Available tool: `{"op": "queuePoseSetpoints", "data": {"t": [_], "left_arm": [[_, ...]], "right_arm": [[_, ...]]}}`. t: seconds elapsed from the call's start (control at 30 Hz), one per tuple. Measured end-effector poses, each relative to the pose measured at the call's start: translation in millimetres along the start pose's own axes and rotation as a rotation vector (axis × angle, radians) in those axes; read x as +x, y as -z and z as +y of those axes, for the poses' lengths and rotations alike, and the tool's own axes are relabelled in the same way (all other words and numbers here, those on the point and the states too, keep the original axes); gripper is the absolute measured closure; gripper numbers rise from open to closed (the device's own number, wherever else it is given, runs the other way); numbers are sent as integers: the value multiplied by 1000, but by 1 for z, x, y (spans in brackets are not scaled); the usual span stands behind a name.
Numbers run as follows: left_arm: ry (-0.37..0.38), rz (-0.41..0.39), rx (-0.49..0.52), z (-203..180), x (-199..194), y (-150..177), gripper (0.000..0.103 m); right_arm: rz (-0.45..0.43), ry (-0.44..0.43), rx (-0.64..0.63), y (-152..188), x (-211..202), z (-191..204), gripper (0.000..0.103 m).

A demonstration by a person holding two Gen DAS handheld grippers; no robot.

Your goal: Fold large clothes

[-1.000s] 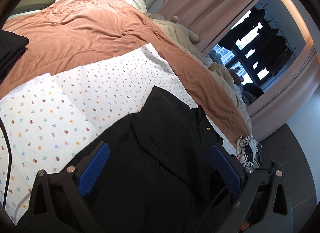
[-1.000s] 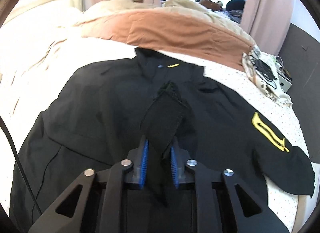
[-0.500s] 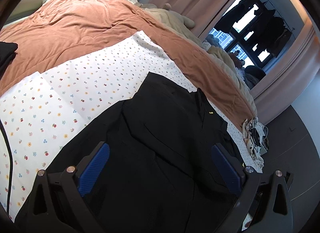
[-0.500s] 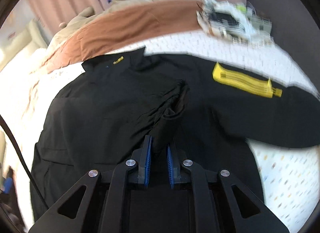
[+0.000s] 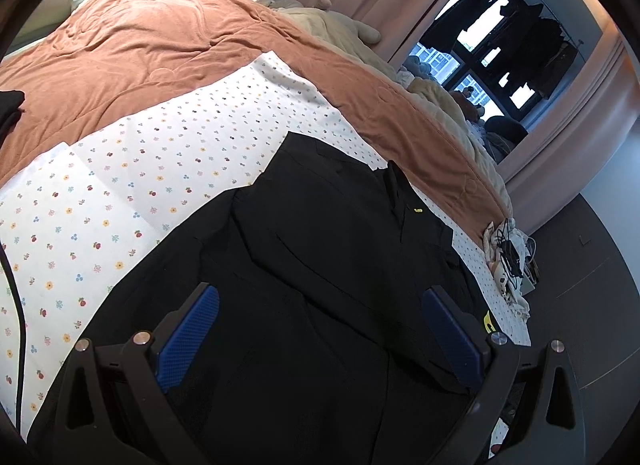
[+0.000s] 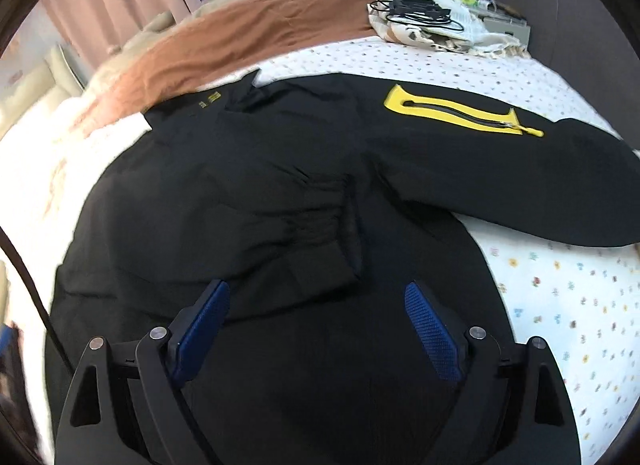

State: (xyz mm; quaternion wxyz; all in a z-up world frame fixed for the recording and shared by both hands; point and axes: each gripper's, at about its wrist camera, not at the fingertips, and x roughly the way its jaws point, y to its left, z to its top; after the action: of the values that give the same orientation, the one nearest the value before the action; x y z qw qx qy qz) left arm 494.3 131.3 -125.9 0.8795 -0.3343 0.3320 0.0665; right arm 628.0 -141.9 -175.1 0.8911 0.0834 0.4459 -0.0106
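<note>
Black jacket (image 6: 248,193) spread on the bed's floral sheet (image 6: 560,285), one cuffed sleeve (image 6: 320,233) folded across it; right tongs (image 6: 316,329), jaws just opened, and left tongs (image 5: 320,329) spread, empty; soft, limp fabric, likely best pinched at cuff or hem.

The left gripper (image 5: 320,329) hangs over a black jacket (image 5: 312,265) with its blue pads spread wide, no cloth between them. The jacket lies on a white flower-print sheet (image 5: 140,169), collar toward two o'clock. A rust-orange blanket (image 5: 152,45) covers the bed toward eleven o'clock, and a cable tangle (image 5: 510,253) sits at three o'clock.
</note>
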Motion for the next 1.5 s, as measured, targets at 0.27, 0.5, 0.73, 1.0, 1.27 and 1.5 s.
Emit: {"op": "queuePoseSetpoints", "data": {"t": [0.27, 0.5, 0.73, 1.0, 1.27, 1.5], "left_arm": [[-17, 10, 2, 3, 4, 0, 2], [-53, -26, -7, 7, 0, -3, 2], [-69, -64, 18, 2, -4, -3, 2], [-143, -127, 102, -18, -6, 2, 2], [-54, -87, 190, -56, -2, 20, 2], [65, -19, 247, -95, 5, 42, 2]], "right_arm": [[76, 85, -89, -15, 44, 14, 64], [91, 147, -134, -50, 76, 21, 67], [76, 133, -121, -66, 90, 18, 67], [-66, 21, -26, -68, 13, -25, 35], [-137, 29, 70, -39, -57, -120, 11], [-150, 57, 203, 1, -88, -210, 11]]}}
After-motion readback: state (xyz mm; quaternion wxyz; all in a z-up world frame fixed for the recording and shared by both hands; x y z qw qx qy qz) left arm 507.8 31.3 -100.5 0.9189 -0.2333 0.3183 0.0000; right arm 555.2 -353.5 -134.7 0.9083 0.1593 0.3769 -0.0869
